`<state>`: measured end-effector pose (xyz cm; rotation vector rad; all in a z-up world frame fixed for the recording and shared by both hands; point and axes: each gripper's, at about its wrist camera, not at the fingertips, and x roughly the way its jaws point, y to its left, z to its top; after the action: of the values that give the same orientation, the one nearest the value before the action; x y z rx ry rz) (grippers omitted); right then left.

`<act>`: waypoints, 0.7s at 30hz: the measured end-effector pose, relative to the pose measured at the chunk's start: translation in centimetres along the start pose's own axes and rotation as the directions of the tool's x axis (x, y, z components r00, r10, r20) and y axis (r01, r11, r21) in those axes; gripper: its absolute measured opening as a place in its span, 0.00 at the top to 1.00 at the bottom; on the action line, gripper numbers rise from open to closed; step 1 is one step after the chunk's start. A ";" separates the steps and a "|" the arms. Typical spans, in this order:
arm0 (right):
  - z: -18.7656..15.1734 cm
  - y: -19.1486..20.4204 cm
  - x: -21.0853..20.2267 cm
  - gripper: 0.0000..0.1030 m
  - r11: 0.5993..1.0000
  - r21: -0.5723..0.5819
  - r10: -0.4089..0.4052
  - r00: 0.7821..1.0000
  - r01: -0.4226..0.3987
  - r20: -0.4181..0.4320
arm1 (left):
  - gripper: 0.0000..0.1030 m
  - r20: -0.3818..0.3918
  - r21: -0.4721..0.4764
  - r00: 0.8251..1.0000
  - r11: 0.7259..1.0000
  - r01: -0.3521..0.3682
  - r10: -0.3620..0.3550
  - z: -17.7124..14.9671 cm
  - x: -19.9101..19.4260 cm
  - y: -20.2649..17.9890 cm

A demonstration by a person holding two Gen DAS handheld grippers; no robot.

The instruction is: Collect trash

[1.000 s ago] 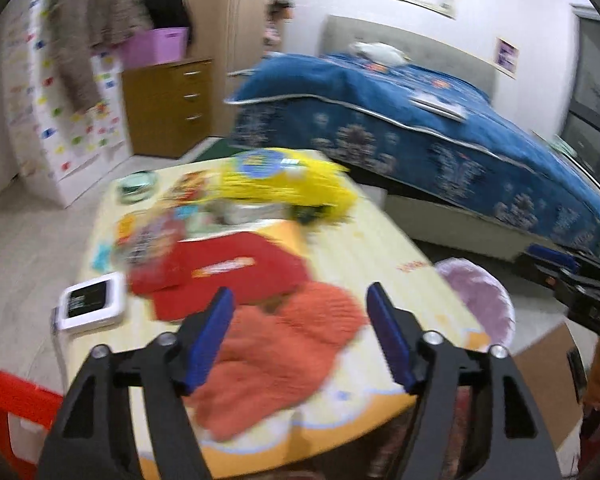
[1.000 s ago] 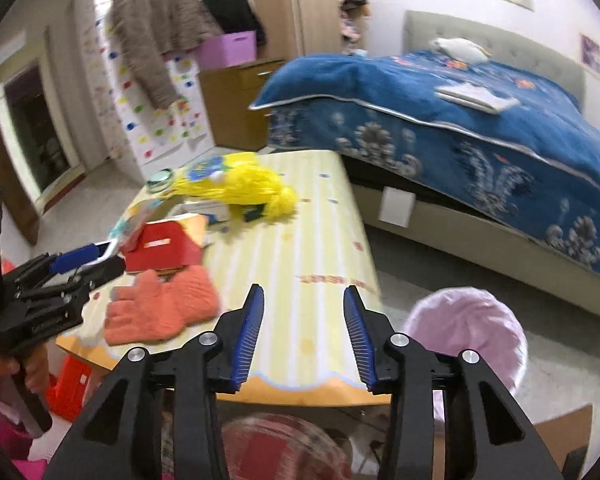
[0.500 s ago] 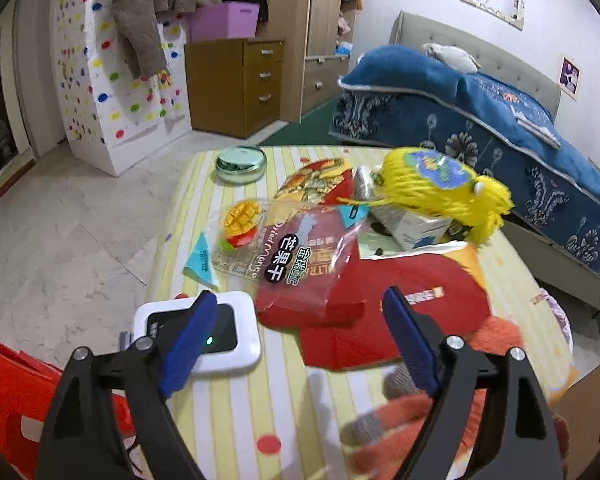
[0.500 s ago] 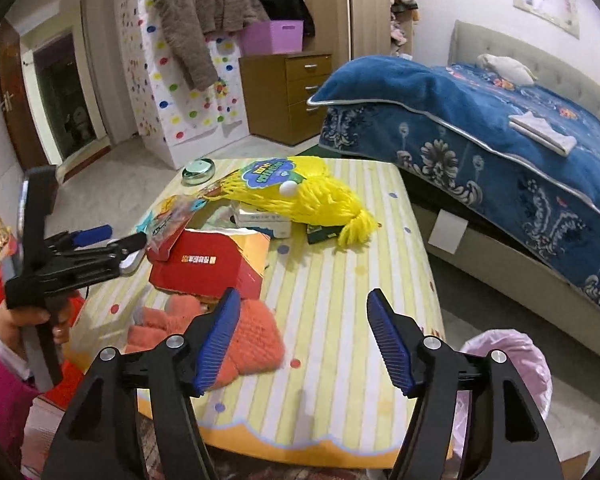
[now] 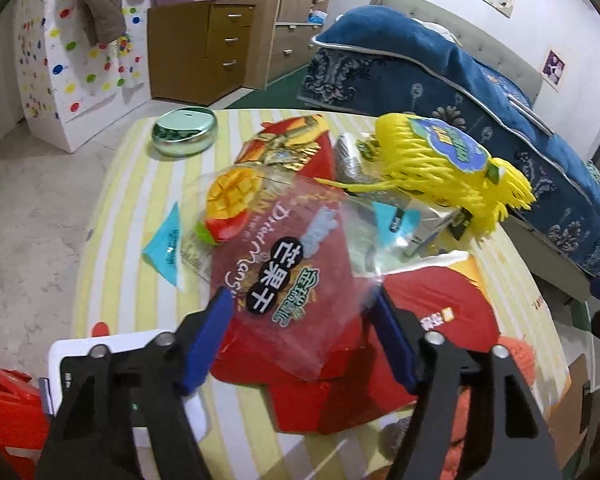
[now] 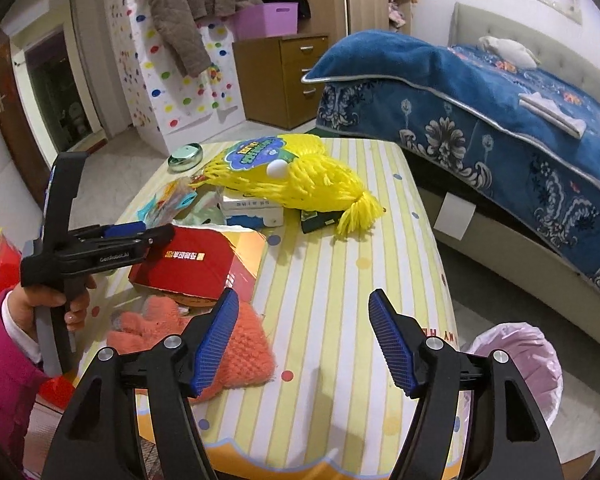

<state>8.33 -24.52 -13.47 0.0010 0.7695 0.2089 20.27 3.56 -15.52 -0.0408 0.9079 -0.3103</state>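
Now | left gripper (image 5: 300,332) closing, astride dried mango bag (image 5: 284,264) atop red box (image 5: 420,320), not yet pinching | right gripper (image 6: 302,336) spread, empty, over striped table (image 6: 340,264)

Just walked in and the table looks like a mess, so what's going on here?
A person is clearing trash off the striped table with handheld tongs in each hand. The left tongs are closing around a dried mango bag lying on a red box, but haven't gripped it yet. The right tongs hang open over bare tabletop, holding nothing. A pink-lined bin waits beside the table.
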 end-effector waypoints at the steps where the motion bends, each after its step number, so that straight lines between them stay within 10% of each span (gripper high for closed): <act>1: 0.0 0.0 0.1 0.34 1.000 0.000 0.003 1.000 -0.003 -0.001 | 0.44 0.001 0.004 1.000 1.000 0.005 -0.005 -0.1 -0.1 -0.2; 10: -0.3 0.4 -0.5 0.34 1.000 -0.014 0.012 1.000 -0.012 0.010 | 0.95 0.034 0.057 0.999 0.998 -0.003 0.001 -1.0 -2.5 -2.7; 21: -1.1 0.8 -2.4 0.34 0.999 -0.020 0.034 0.999 -0.034 0.036 | 1.00 0.233 0.085 0.971 0.996 0.030 -0.049 -0.7 -12.8 -4.5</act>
<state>5.75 -24.24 -12.54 -0.0005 0.7319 0.2481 11.27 2.95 -5.36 -0.0199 0.6597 -0.3710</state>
